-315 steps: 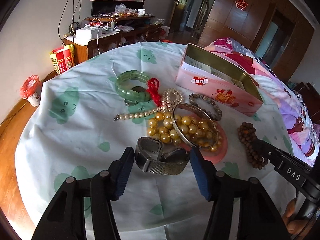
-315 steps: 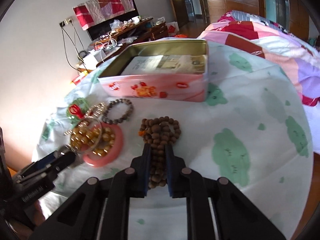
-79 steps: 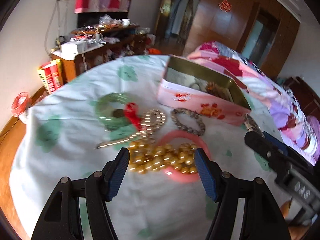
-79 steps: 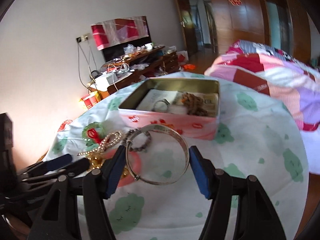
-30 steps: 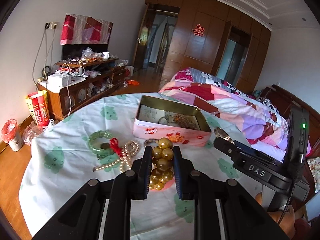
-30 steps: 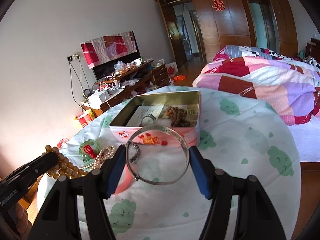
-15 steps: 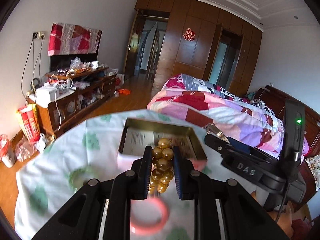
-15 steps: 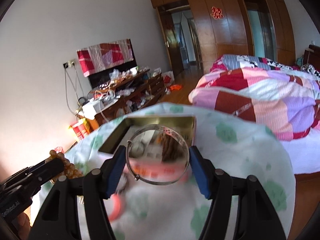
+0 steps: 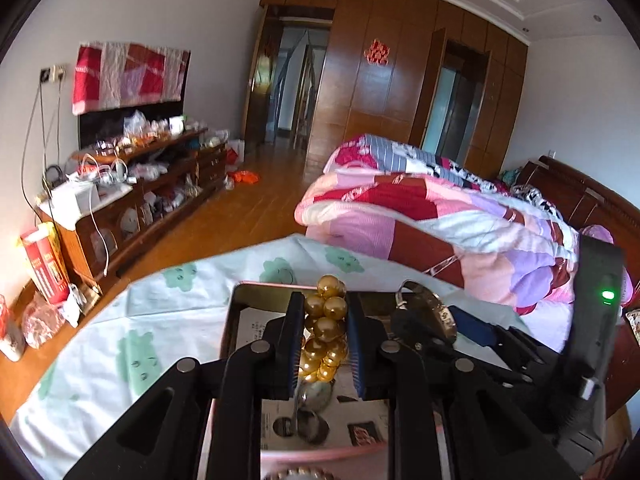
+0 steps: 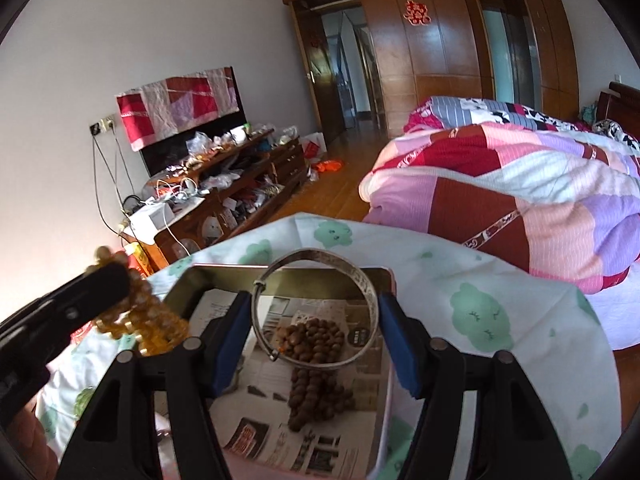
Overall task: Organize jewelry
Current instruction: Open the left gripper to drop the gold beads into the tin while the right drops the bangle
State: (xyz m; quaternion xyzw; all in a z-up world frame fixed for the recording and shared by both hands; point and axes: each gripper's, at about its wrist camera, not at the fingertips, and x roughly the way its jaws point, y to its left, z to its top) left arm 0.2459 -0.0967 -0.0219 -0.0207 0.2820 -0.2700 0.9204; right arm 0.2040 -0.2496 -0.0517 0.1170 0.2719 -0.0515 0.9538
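Golden beads: a bunched strand of round amber-gold beads (image 9: pixel 325 330) sits between the blue pads of the left claw (image 9: pixel 323 334), which is clenched on it; part of the strand pokes out above the pad tips and part hangs below.
Left claw position: over the open pink metal tin (image 9: pixel 256 289), with the tin's paper-lined floor showing beneath the beads.
Silver bangle: a plain silver metal bangle (image 10: pixel 372 292) is gripped across its width by the right claw (image 10: pixel 314 320), blue pads pressing on both sides of the ring; it lies roughly flat, with its small clasp toward the left pad.
Right claw position: also over the tin, the bangle framing the contents below.
Tin contents: a heap of brown wooden beads (image 10: pixel 316 368) lies on the printed paper lining; the left wrist view shows a silvery piece lower down in the tin, too blurred to name.
Surface: the tin rests on a white cloth with green cloud shapes (image 10: pixel 480 312).
Surroundings: a bed with a pink and red patchwork quilt (image 10: pixel 520 184) stands beyond the surface.
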